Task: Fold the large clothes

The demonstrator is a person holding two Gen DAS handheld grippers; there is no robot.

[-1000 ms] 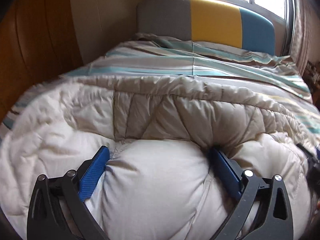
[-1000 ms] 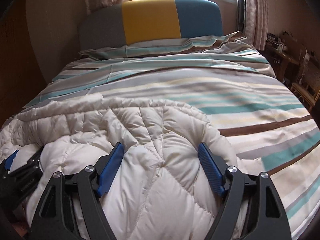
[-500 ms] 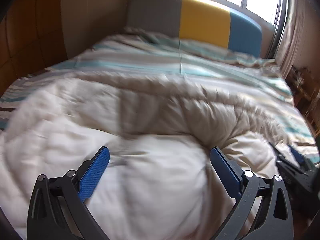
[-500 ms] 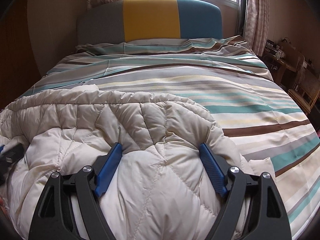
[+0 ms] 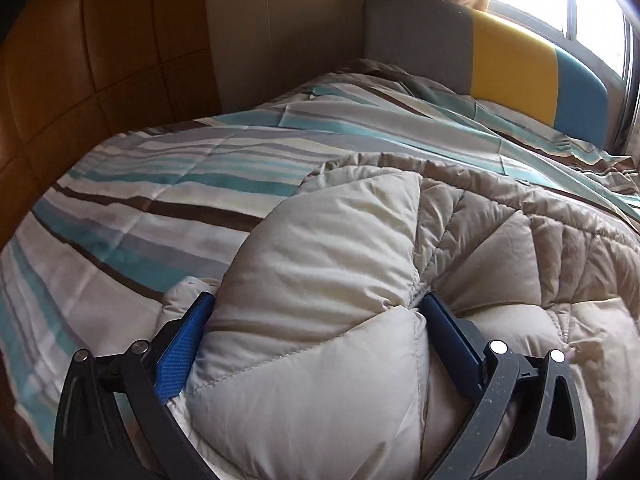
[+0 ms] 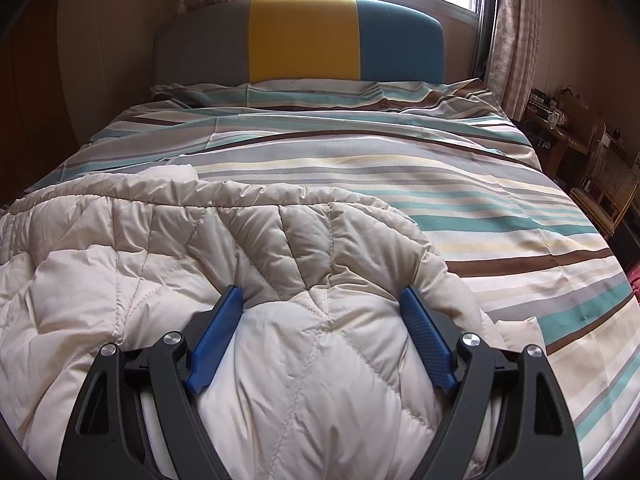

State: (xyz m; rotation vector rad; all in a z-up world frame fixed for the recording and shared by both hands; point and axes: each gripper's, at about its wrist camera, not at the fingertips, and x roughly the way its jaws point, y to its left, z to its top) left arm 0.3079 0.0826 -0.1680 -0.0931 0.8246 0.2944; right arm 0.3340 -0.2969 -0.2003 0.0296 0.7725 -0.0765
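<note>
A thick fold of the cream quilted coat [image 5: 360,280], spread across the near end of the striped bed [image 6: 400,168], is clamped by the left gripper [image 5: 316,312] and by the right gripper [image 6: 322,300].

Left gripper [image 5: 318,306]: black triangular-cutout arms; ribbed blue pads [image 5: 182,350]; silver screws; right gripper [image 6: 322,300] has the same look.

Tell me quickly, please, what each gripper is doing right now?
Left gripper: jaws wide, pressed around a thick bunch of the cream quilted comforter.
Right gripper: jaws wide, likewise around a bunch of the comforter.
</note>
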